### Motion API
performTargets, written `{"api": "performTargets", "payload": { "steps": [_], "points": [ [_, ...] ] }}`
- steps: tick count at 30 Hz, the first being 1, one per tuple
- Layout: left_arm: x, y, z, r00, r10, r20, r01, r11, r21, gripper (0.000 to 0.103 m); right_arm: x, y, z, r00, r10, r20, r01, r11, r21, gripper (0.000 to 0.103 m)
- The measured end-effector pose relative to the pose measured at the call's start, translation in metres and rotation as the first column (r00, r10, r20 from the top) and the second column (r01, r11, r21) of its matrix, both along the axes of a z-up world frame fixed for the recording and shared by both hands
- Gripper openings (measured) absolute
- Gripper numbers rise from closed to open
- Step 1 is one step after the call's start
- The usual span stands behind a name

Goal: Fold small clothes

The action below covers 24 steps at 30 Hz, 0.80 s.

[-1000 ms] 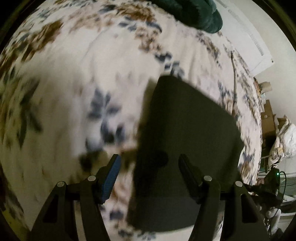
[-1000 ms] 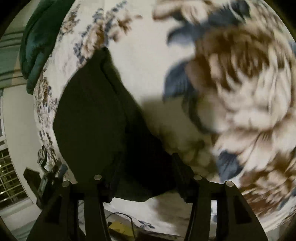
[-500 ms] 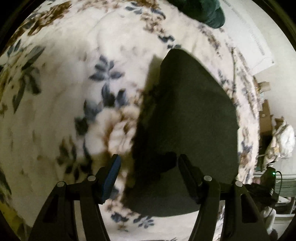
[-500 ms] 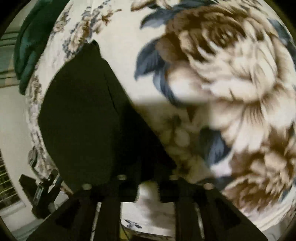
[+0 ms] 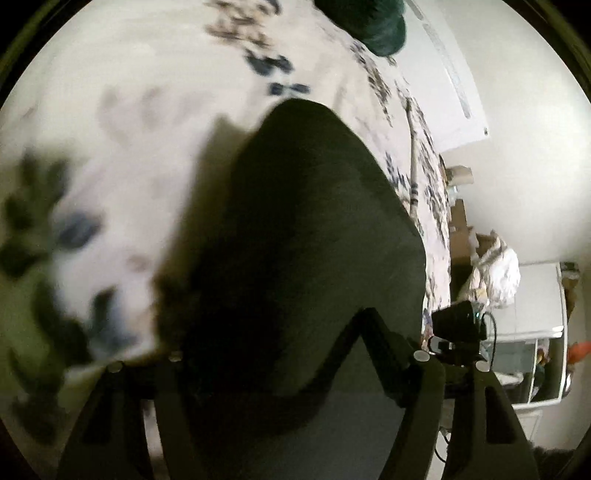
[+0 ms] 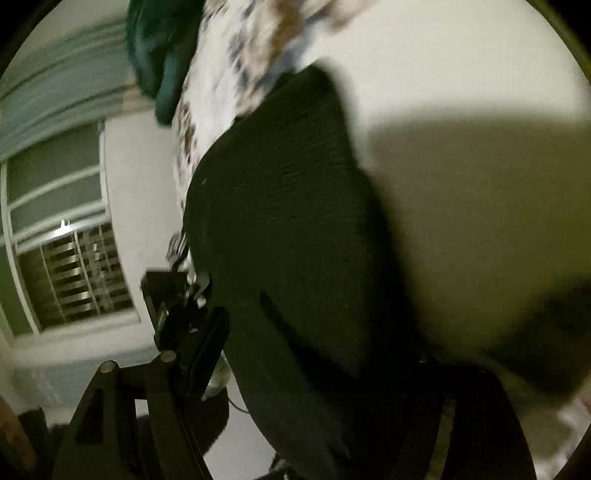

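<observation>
Both grippers came in low at the near edge of the dark garment, ready for a fold.

The dark garment (image 5: pixel 306 229) lay flat on the floral bedspread (image 5: pixel 122 110), running toward twelve o'clock. The left gripper (image 5: pixel 273 354) and right gripper (image 6: pixel 325 354) had just been opening, jaws released and straddling the hem without pinching. Next, I judged, each needed to clamp a near corner.

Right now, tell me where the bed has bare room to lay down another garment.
Open floral bedspread lies left of the dark garment in the left wrist view, below the green pillow. It is crowded at the garment's near edge, where both grippers work, and along the bed's narrow far side.
</observation>
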<state>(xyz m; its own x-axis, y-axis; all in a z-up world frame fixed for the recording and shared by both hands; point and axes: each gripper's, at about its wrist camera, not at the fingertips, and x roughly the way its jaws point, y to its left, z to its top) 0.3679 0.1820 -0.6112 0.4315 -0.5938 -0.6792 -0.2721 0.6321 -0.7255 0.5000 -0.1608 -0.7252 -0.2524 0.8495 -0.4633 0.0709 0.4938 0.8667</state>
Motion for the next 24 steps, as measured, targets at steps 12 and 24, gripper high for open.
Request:
{"api": "performTargets", "payload": {
  "steps": [12, 24],
  "points": [
    [0.024, -0.020, 0.056, 0.997, -0.057, 0.045, 0.051, 0.989, 0.138, 0.020, -0.017, 0.017, 0.028, 0.993, -0.104, 0.052, 0.110, 0.984, -0.139, 0.018],
    [0.195, -0.070, 0.105, 0.964, -0.224, 0.145, 0.203, 0.968, 0.149, 0.020, 0.081, -0.067, 0.125, 0.928, -0.316, 0.198, 0.346, 0.928, -0.141, 0.017]
  ]
}}
